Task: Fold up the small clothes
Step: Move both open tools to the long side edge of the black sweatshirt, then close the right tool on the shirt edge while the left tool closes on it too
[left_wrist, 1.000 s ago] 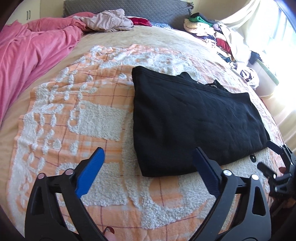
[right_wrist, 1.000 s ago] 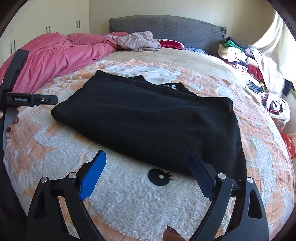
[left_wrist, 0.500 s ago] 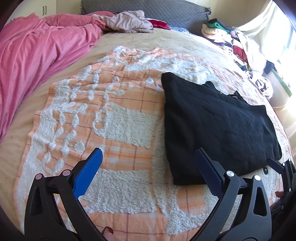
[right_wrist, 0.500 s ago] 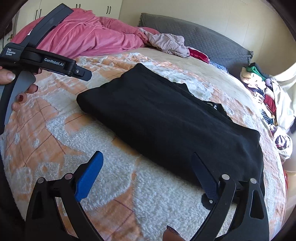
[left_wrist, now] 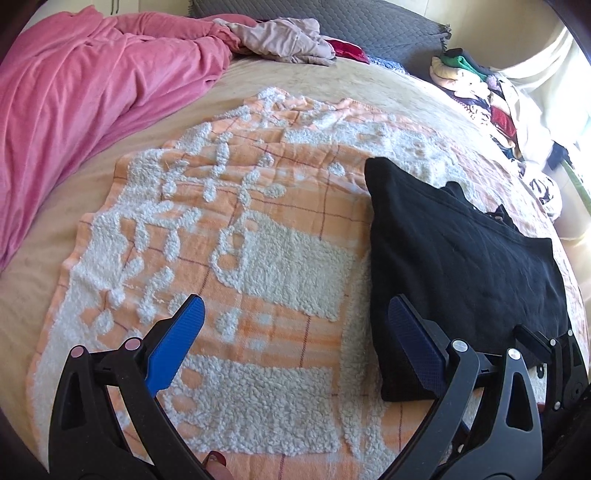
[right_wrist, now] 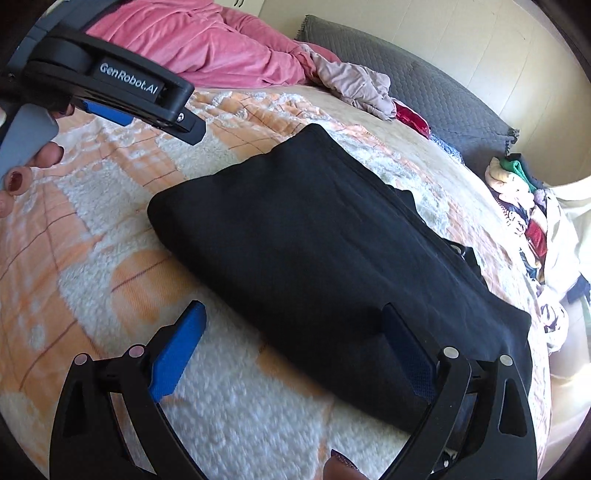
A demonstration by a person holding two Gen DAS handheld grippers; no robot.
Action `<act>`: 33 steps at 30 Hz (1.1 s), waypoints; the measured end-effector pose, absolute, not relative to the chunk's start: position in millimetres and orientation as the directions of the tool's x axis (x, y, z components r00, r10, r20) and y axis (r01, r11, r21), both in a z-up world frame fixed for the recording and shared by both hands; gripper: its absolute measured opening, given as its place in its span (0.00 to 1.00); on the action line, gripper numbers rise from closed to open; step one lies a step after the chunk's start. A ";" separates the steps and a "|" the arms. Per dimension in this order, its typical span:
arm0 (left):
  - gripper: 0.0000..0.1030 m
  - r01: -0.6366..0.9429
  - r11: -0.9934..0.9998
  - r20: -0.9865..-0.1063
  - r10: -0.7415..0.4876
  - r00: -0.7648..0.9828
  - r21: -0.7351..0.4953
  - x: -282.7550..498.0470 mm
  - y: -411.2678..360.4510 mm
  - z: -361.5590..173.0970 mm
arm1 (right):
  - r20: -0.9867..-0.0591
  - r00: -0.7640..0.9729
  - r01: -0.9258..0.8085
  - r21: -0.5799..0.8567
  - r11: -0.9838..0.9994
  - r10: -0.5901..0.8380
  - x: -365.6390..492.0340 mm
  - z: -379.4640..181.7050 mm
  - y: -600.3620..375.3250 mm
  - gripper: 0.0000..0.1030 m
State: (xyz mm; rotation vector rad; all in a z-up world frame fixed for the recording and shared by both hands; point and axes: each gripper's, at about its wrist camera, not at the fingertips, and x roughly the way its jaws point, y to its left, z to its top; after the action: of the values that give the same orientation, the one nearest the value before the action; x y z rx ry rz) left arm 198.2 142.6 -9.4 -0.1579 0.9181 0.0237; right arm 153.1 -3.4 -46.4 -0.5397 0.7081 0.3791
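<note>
The left gripper (left_wrist: 291, 332) has its 2 blue-padded fingers (left_wrist: 177, 343) spread wide with nothing between them, poised above the orange-and-white fleece blanket (left_wrist: 236, 221). The right-side finger sits just at the near-left corner of the folded black garment (left_wrist: 461, 266), though contact cannot be told. In the right wrist view the same tool appears at upper left, held by a hand (right_wrist: 22, 170) with dark red nails, its body printed "GenRobot.AI".

The right gripper (right_wrist: 291, 343) is likewise released, fingers (right_wrist: 177, 354) wide apart and holding nothing. Its left finger is over the white pile of the blanket, and its right finger overlaps the near edge of the black garment near that garment's right end.

The black garment lies flat on the blanket as a thick, roughly rectangular fold, with a bit of its fabric poking out along the far edge. The blanket is spread over a beige bed (left_wrist: 155, 122).

Farther out, a pink duvet (left_wrist: 81, 74) is bunched along the left side of the bed, a crumpled mauve garment (left_wrist: 284, 40) and a red item (left_wrist: 347, 48) lie near the grey quilted headboard (left_wrist: 369, 18), and a heap of mixed clothes (left_wrist: 476, 88) is piled at the bed's far right.
</note>
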 end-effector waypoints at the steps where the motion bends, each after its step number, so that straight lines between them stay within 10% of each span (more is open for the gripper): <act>1: 0.91 -0.091 0.987 -0.792 -0.050 0.609 -0.133 199.8 143.9 -8.7 | -0.696 0.703 -0.499 -0.337 0.798 0.146 155.8 -46.6 0.3 0.92; 17: 0.91 -0.114 0.975 -0.785 -0.081 0.614 -0.190 229.1 145.4 -4.7 | -0.641 0.759 -0.485 -0.438 0.757 0.115 182.7 -46.8 23.5 0.89; 26: 0.91 -0.081 0.969 -0.798 -0.142 0.586 -0.231 244.2 131.8 -11.5 | -0.607 0.767 -0.532 -0.421 0.735 0.207 168.3 -36.2 9.5 0.17; 33: 0.91 0.012 0.924 -0.778 -0.329 0.535 -0.382 266.7 105.9 -5.7 | -0.570 0.789 -0.520 -0.420 0.744 0.231 154.5 -27.0 -1.6 0.09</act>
State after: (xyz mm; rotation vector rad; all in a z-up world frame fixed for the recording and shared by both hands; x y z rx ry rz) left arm 266.7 105.9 -5.7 -0.3522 0.9899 -0.2080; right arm 154.5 -1.6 -27.0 -0.6019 0.5154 0.4316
